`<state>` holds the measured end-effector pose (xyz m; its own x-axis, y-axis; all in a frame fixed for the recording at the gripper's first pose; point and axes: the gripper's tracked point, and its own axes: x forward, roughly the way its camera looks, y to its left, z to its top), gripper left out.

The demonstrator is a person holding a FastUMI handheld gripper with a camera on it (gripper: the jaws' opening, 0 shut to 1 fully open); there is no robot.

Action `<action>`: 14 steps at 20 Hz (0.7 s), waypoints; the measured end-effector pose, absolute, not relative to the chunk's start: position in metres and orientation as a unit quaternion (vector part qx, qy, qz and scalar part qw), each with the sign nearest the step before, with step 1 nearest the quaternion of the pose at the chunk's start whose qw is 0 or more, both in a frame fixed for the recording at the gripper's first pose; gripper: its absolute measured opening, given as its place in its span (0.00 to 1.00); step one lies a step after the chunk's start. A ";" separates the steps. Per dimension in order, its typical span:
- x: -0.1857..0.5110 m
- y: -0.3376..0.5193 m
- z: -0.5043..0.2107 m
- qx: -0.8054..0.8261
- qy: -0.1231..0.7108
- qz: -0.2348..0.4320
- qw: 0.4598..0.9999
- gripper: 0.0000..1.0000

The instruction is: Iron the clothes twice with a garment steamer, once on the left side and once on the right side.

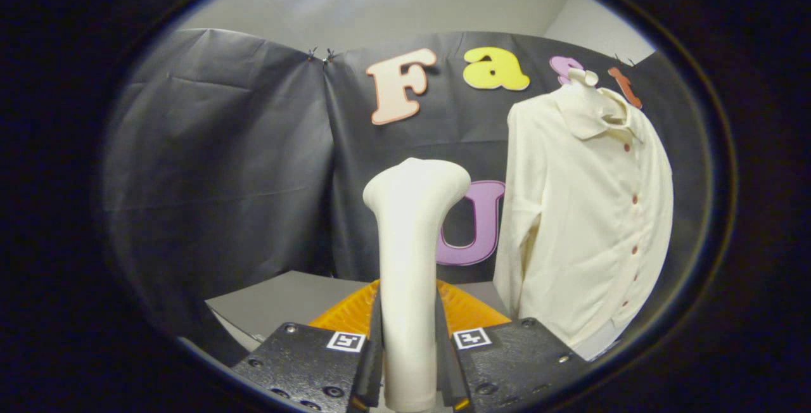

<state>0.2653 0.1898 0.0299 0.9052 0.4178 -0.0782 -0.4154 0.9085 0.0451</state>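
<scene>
while the cream, long-sleeved button-front shirt hangs upright on its pale stand, beyond the fingers and off to their right, no ironing pass looks to have begun. it is the largest thing here, its collar at the top and a row of small dark buttons running down its front, with a sleeve hanging along the side nearest the steamer. below it lies the grey table top, and on that, just ahead of the fingers, an orange ribbed mat or tray; i cannot tell which. smaller and nearer is the white, smooth plastic garment steamer, standing upright with its flared head at the top and well apart from the shirt. the gripper has its two fingers closed in against the steamer's handle, one pressing on each side. i judge the step to be carrying the steamer toward the shirt; the next move calls for swinging the head over to one side of the front.
</scene>
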 end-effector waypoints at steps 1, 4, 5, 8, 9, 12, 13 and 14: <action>0.266 0.173 0.043 0.018 0.028 0.197 0.980 0.36; 0.272 0.137 0.077 0.045 0.005 0.170 0.984 0.36; 0.275 0.123 0.086 0.047 0.005 0.161 0.986 0.36; 0.291 0.084 0.106 0.021 0.000 0.128 0.992 0.36; 0.296 0.077 0.112 0.020 -0.007 0.122 0.992 0.36; 0.317 0.061 0.116 0.008 0.000 0.110 0.994 0.36; 0.325 0.056 0.114 0.010 0.004 0.104 0.995 0.36; 0.335 0.049 0.113 0.008 0.005 0.094 0.996 0.36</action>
